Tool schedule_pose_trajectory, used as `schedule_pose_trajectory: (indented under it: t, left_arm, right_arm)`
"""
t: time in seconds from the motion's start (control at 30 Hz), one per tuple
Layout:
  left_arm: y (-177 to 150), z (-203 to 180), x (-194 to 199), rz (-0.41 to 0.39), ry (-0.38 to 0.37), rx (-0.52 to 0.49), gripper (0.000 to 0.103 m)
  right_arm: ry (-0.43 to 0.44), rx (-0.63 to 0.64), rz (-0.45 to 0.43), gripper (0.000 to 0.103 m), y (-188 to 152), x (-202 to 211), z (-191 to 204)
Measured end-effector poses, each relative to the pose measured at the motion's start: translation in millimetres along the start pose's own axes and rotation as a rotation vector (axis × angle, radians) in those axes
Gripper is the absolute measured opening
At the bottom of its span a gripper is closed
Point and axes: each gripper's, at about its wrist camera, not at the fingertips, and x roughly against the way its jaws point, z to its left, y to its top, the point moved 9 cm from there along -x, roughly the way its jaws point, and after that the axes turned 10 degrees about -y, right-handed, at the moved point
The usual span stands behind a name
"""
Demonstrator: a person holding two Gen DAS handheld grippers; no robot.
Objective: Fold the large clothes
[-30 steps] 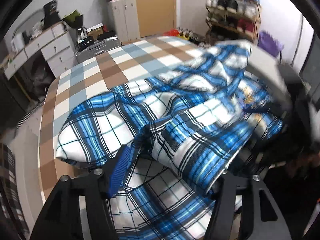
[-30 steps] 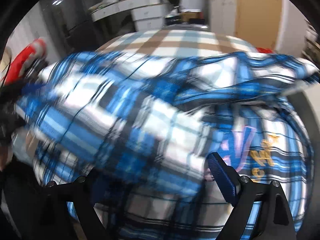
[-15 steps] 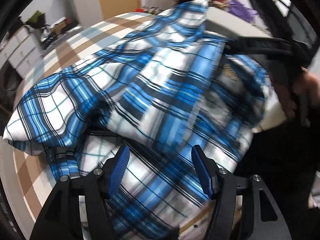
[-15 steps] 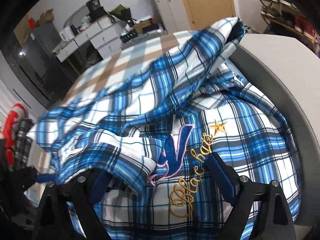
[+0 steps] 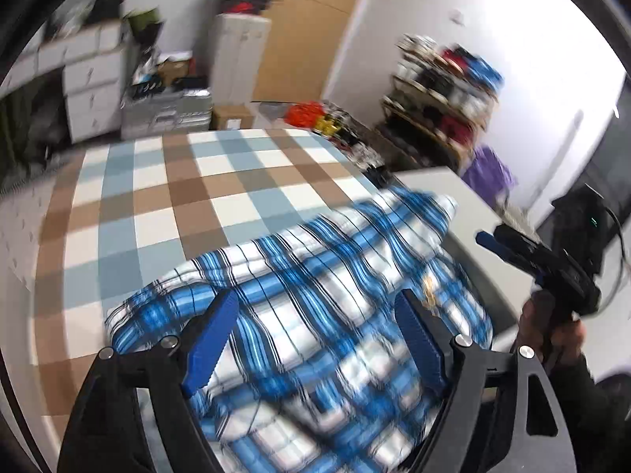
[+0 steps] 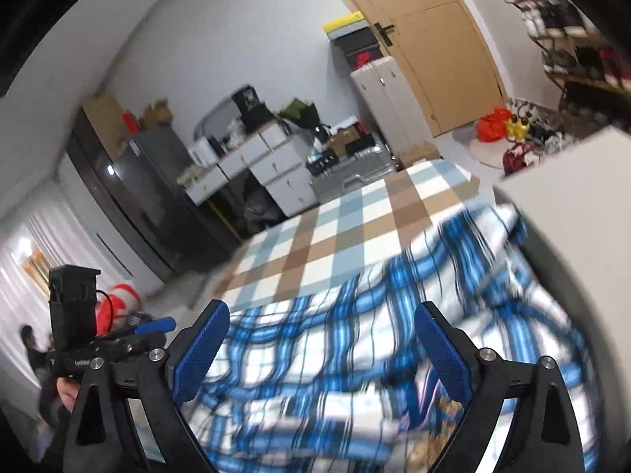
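Observation:
The blue and white plaid shirt (image 5: 315,283) lies bunched in a heap on the near part of a bed with a brown, blue and white checked cover (image 5: 189,197). My left gripper (image 5: 315,339) hovers above the heap. Its jaws are opening, and no cloth is pinched between the blue pads (image 5: 209,339). In the right wrist view the shirt (image 6: 374,335) is blurred below my right gripper (image 6: 321,351), which stands open and holds nothing. Each gripper shows in the other's view: the right gripper (image 5: 512,248) at the right, the left gripper (image 6: 154,325) at the left.
A pale grey slab (image 5: 453,193) borders the shirt on the right. Beyond the bed stand white drawers (image 6: 272,165), a silver suitcase (image 5: 165,114), a tall white cabinet (image 6: 378,94), a wooden door (image 6: 426,31) and a shoe rack (image 5: 441,90). A person (image 6: 31,349) is far left.
Both grippers have lifted and tipped up off the shirt, so more of the room shows. The left jaws have widened. The shirt, bunched on the pads before, now lies loose below them.

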Motion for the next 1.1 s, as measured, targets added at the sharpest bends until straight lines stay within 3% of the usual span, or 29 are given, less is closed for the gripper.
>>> schedule_pose_trajectory:
  t: [0.1,0.2,0.27,0.4,0.5,0.67,0.83,0.97,1.03,1.1]
  left_arm:
    - [-4.7,27.0,-23.9,-0.01,-0.017,0.113,0.078]
    - [-26.6,48.4,-39.9,0.017,-0.025,0.178,0.078]
    - [-44.4,56.0,-47.2,0.058,-0.006,0.188,0.078]
    - [-73.3,61.1,-55.6,0.153,0.026,0.145,0.078]
    - [-76.3,57.5,-52.9,0.15,0.012,0.135,0.078]
    - [-73.9,63.4,-62.2,0.173,0.02,0.153,0.078]
    - [-73.9,65.3,-66.7,0.193,0.073,0.108,0.078]
    - [-74.8,68.1,-71.5,0.214,0.127,0.052,0.078]
    - [-72.9,70.7,-75.1,0.238,0.158,0.023,0.078]
    - [-69.7,73.2,-82.2,0.276,0.187,-0.004,0.081]
  right_arm:
    - [-0.111,0.152,0.085,0.096,21.1,-44.7,16.8]
    - [-0.269,0.278,0.284,0.092,15.7,-107.8,5.9]
    - [-0.364,0.338,0.364,0.092,5.6,-133.2,-11.1]
    - [-0.429,0.382,0.549,0.092,-33.0,-162.0,-54.5]
    - [-0.423,0.346,0.69,0.095,-70.7,-162.8,-87.7]
    - [-0.421,0.386,0.707,0.093,-75.0,-148.4,-90.0]
    - [-0.392,0.418,0.581,0.092,-48.9,-137.7,-70.1]
    - [-0.432,0.507,0.671,0.093,-77.1,-156.3,-72.8]
    - [-0.434,0.487,0.654,0.102,-74.6,-159.0,-75.1]
    - [-0.425,0.462,0.673,0.103,-74.6,-159.7,-79.3]
